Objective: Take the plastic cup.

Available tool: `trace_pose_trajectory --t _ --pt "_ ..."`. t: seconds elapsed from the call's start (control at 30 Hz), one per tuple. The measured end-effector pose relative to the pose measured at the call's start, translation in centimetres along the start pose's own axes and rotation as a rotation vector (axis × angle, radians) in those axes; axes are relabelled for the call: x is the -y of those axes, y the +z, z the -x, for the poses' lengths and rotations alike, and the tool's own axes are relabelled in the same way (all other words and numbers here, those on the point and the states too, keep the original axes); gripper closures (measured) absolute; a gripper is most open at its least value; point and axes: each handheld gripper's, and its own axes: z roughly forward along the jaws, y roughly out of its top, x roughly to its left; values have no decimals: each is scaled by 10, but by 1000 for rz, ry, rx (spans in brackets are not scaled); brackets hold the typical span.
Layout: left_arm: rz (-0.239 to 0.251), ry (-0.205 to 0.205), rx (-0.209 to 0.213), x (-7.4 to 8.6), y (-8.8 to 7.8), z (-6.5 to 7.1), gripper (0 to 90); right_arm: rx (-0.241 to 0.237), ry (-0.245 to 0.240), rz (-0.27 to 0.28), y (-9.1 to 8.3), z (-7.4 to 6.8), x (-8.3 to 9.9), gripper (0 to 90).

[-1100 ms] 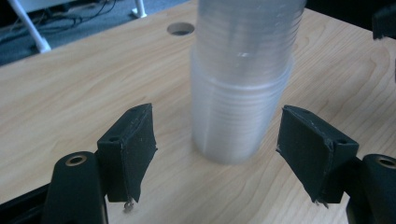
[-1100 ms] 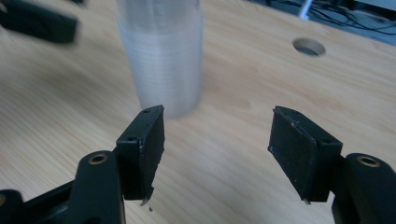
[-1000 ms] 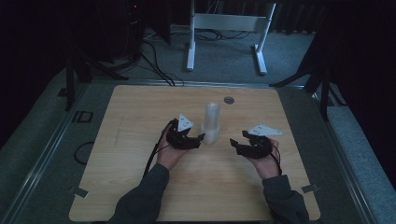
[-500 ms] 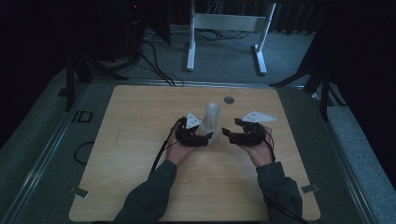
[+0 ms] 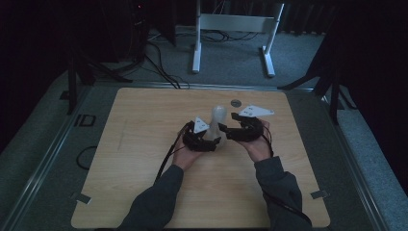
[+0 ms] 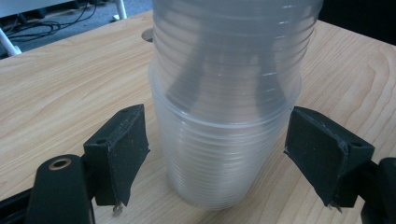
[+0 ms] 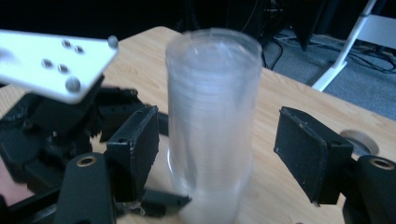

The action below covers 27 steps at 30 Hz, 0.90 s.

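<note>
A tall stack of clear plastic cups (image 5: 217,120) stands upside down in the middle of the wooden table (image 5: 144,125). My left gripper (image 5: 214,142) is at the stack's base from the left. In the left gripper view its jaws, which have just been opening, flank the cups (image 6: 224,116) with a gap on each side. My right gripper (image 5: 226,131) comes in from the right, higher up. In the right gripper view its jaws, also lately opened, stand wide around the stack (image 7: 212,107) without touching. The left gripper's grey plate (image 7: 51,60) shows beyond.
A round grommet (image 5: 235,103) sits in the tabletop just behind the stack. A white metal stand (image 5: 231,29) and cables lie on the floor beyond the far edge. Bare wood stretches to both sides of the hands.
Both hands have closed in on the stack. The right gripper came left and up from the right side; the left slid right to the base. Both pairs of jaws now straddle the cups.
</note>
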Motion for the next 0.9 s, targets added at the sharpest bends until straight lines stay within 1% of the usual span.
trace_pose_trajectory --t 0.07,0.1,0.23,0.27,0.3,0.5,0.63,0.8,0.9 --pt "4 1 1 0 0 -1 211 -3 5 2 3 -1 -4 300" --pt "9 -2 2 0 0 -1 212 -8 5 5 7 -2 -8 295" --pt "15 -1 3 0 -1 0 212 -9 2 2 11 -3 -11 295" --pt "19 -4 4 0 0 0 212 -8 1 3 13 -3 -13 294" --pt "19 -3 6 0 0 0 212 -8 4 0 19 -3 -16 294" --pt "37 -5 7 -1 0 0 212 -2 6 -6 29 -1 -19 301" --pt "49 -11 10 -2 0 1 213 -1 12 -10 32 0 -18 322" --pt "43 -12 3 -2 4 2 226 -5 22 -6 32 0 -18 359" --pt "39 -11 -1 -1 5 3 232 -7 21 -3 31 1 -19 372"
